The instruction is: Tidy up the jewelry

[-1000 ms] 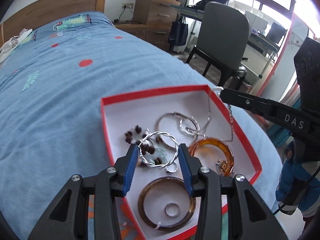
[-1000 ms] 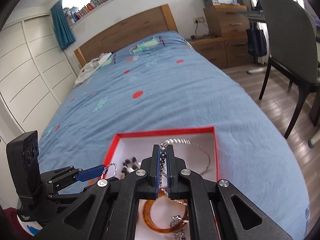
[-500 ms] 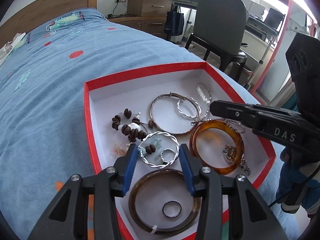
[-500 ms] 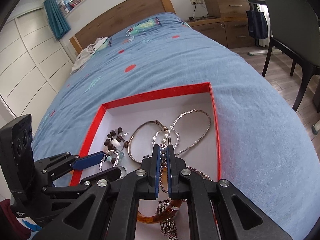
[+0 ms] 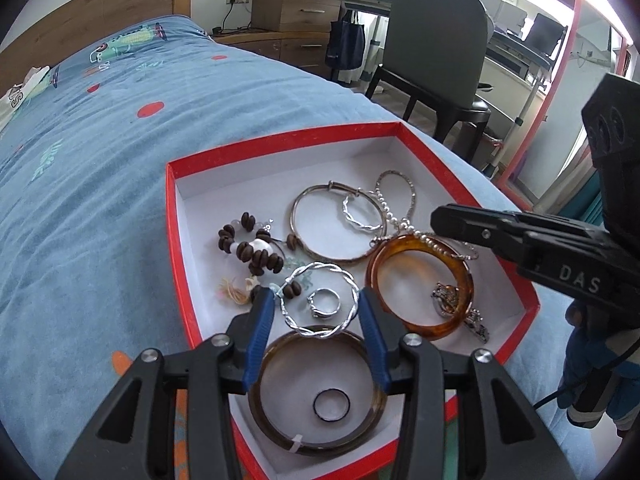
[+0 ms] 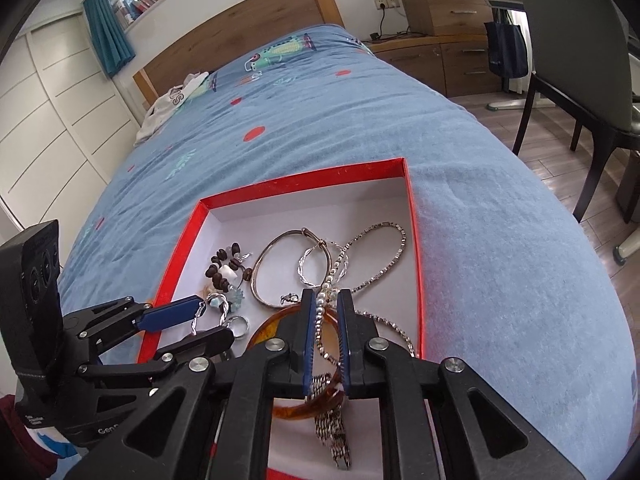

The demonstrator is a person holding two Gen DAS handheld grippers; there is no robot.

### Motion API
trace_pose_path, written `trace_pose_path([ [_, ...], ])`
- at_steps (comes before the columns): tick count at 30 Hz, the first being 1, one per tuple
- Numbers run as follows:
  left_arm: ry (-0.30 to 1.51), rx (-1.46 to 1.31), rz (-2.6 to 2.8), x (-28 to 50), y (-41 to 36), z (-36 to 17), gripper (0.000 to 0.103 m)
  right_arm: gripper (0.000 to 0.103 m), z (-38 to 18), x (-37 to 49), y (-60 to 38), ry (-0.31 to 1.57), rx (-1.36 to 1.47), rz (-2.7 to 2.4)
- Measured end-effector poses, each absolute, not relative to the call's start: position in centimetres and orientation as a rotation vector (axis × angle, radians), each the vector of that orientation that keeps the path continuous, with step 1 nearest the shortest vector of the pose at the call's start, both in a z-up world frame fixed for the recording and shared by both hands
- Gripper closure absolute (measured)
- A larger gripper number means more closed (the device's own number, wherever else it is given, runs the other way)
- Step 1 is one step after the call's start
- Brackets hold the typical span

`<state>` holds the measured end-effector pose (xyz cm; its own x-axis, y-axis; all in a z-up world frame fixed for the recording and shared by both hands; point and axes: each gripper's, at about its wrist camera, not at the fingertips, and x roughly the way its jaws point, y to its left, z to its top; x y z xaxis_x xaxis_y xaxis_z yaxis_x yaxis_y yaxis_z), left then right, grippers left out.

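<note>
A red-rimmed white box (image 5: 280,142) lies on the blue bedspread with several pieces of jewelry in it. My left gripper (image 5: 316,304) is shut on a twisted silver bangle (image 5: 320,266), held just above a brown bangle (image 5: 340,442) and a silver ring (image 5: 324,304). My right gripper (image 6: 325,300) is low over an amber bangle (image 6: 294,410). Its jaws are opening, and a pearl chain (image 6: 320,312) hangs loosely between them, resting against the left pad. The chain's far end lies by a plain silver bangle (image 6: 260,268). A bead bracelet (image 5: 248,252) sits at the box's left.
A thin silver chain (image 6: 396,248) loops along the box's right wall (image 6: 414,240). The bed's edge drops to wooden floor on the right, where a grey chair (image 6: 568,40) stands. A white garment (image 6: 172,100) lies near the headboard. A blue sleeve (image 5: 592,380) shows behind the right gripper.
Both grippers have come closer to the box. The right one sank with the pearl chain and its jaws parted slightly. The left one still holds the twisted bangle.
</note>
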<state>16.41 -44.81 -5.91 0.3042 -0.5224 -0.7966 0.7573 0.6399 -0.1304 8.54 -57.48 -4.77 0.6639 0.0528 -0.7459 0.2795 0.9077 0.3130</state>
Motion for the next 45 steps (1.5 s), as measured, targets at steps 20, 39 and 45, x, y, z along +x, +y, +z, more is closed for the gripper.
trace_pose_path([
  [20,0.915,0.303,-0.770,13.1,-41.8,-1.9,0.060,0.068,0.1,1.1,-53.7,0.792,0.412,-0.161],
  [39,0.816,0.197,-0.469,3.3,-27.8,4.3,0.053,0.008,3.3,-5.1,-44.0,0.747,0.336,-0.166],
  [45,0.775,0.193,-0.387,1.5,-24.4,4.8,0.053,0.001,3.2,-6.4,-42.2,0.744,0.304,-0.179],
])
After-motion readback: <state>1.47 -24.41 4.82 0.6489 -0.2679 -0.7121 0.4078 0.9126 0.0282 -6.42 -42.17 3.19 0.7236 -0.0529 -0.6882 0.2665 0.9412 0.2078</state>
